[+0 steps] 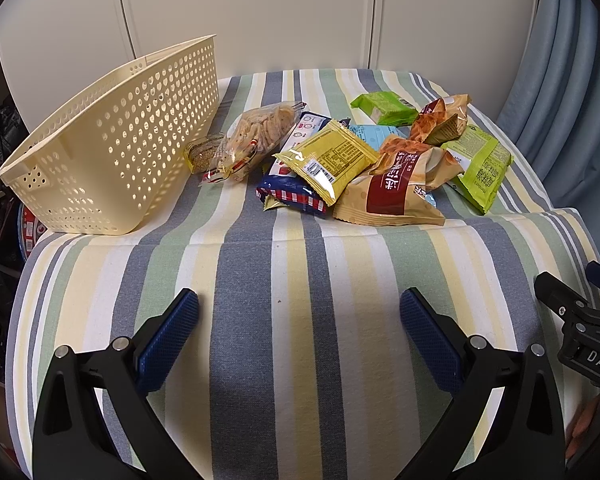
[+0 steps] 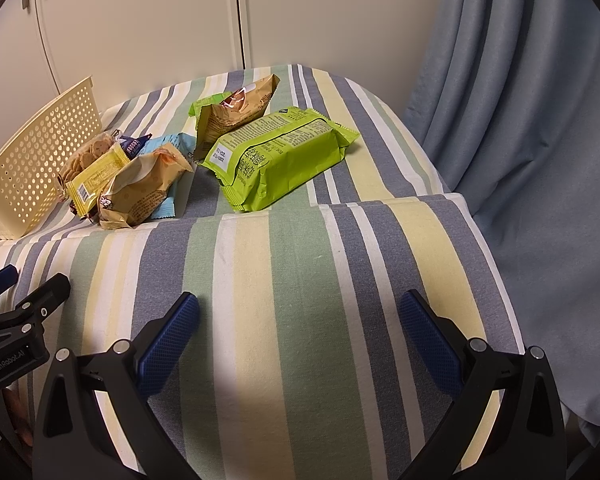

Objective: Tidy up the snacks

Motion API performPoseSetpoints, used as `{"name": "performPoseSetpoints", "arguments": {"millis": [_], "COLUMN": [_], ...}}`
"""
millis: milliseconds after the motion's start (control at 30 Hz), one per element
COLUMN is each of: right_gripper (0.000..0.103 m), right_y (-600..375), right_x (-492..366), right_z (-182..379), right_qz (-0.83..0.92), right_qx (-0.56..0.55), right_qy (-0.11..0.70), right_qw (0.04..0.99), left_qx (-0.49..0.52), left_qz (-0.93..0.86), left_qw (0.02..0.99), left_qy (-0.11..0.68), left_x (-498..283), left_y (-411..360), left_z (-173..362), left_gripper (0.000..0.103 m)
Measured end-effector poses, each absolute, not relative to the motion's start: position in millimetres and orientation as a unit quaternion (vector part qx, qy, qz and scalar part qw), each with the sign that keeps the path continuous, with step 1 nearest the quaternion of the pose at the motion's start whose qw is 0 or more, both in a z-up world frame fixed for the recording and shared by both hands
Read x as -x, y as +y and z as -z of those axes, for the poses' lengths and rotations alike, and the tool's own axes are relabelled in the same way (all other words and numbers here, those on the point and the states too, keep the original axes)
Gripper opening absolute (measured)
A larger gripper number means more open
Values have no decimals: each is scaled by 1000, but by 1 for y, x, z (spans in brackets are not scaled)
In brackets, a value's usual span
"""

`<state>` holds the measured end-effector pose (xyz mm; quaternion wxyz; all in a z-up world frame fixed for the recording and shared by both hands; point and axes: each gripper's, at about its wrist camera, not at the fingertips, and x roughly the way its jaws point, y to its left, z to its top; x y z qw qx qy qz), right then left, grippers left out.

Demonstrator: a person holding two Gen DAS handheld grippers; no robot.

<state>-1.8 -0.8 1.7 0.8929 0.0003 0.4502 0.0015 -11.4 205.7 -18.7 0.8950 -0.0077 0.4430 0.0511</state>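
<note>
So both grippers, left [image 1: 299, 334] and right [image 2: 299, 334], hang wide open and empty, snacks [image 1: 364, 160] piled at 12 o'clock, basket [image 1: 112, 148] at 10, so we'd pinch one top pack by its edge first.

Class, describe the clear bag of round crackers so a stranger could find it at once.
Start at the cream perforated basket on the striped cloth. The clear cracker bag lies just right of it, at the pile's left edge. Alone among the printed packets, it is see-through.

Pale cabinet doors [image 1: 252, 12] stand behind the striped cloth [image 1: 300, 280]; a blue curtain [image 2: 520, 120] hangs right.
</note>
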Motion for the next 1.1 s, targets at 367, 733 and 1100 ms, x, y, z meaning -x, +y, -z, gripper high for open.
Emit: {"name": "performPoseSetpoints", "arguments": {"millis": [367, 733, 1100], "right_gripper": [98, 98, 98], "right_y": [-1, 0, 0], "right_x": [1, 0, 0], "right_z": [0, 0, -1], "right_qz": [-1, 0, 0], "right_qx": [0, 3, 3], "right_qy": [449, 449, 449], "right_qw": [893, 894, 894], "left_qx": [10, 9, 9], "left_qz": [-50, -51, -50], "left_qw": [895, 896, 896], "left_qy": [443, 441, 441], "left_x": [12, 11, 10], "left_y": [206, 206, 206], "left_z": [18, 19, 19], "left_gripper": [101, 101, 101]}}
